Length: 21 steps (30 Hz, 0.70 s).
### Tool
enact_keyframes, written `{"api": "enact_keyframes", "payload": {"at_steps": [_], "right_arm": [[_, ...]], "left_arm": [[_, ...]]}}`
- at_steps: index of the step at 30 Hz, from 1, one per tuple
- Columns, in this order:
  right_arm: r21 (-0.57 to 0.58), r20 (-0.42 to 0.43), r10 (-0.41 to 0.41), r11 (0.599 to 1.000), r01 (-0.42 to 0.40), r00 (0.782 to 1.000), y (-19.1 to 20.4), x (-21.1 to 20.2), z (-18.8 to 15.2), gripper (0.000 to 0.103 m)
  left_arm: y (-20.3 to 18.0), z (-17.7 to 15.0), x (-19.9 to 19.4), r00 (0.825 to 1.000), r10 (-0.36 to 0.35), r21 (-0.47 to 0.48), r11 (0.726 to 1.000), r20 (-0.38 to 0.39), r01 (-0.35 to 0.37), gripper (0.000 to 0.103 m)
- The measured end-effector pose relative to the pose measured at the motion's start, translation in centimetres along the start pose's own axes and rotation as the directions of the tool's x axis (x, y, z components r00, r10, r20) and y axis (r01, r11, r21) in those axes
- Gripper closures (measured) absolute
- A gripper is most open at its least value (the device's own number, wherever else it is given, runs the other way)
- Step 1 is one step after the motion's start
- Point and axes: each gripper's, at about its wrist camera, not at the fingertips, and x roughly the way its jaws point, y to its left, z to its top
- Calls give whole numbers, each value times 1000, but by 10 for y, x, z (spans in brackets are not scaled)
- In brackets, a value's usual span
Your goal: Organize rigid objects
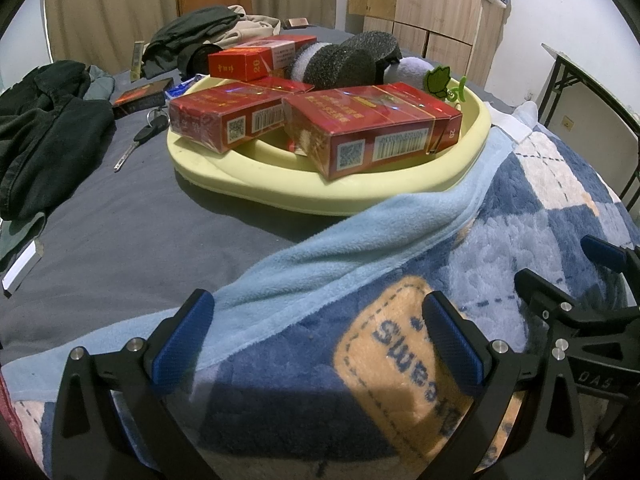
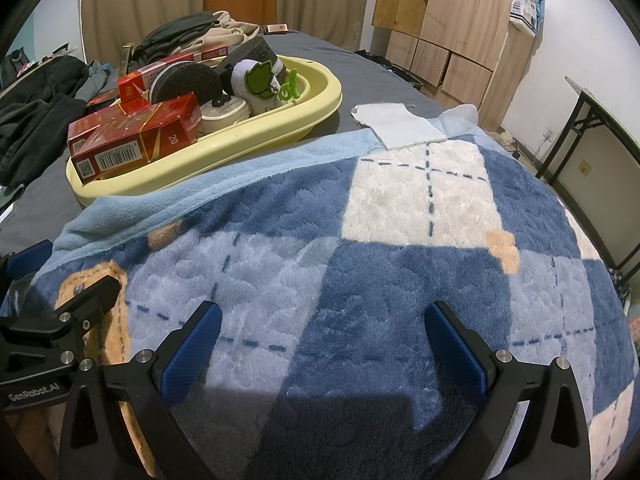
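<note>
- Left gripper and right gripper hover side by side over a plaid blanket, jaws spread wide, nothing held.
- Readable writing: "GenRobot.AI" on the left gripper's body (seen from the right wrist); "20" on a red box; the blanket patch perhaps reads "Dreams".
- The yellow tray of red boxes lies ahead of both, left of the right gripper.
</note>
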Motion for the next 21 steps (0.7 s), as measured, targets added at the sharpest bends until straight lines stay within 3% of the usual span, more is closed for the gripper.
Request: {"api": "enact_keyframes", "payload": {"at_steps": [21], "right_arm": [[0, 0, 0, 1000, 0, 1000, -1, 1, 1, 0]], "left_arm": [[-1, 5, 1, 1000, 4, 2, 1000, -11, -4, 0]]}}
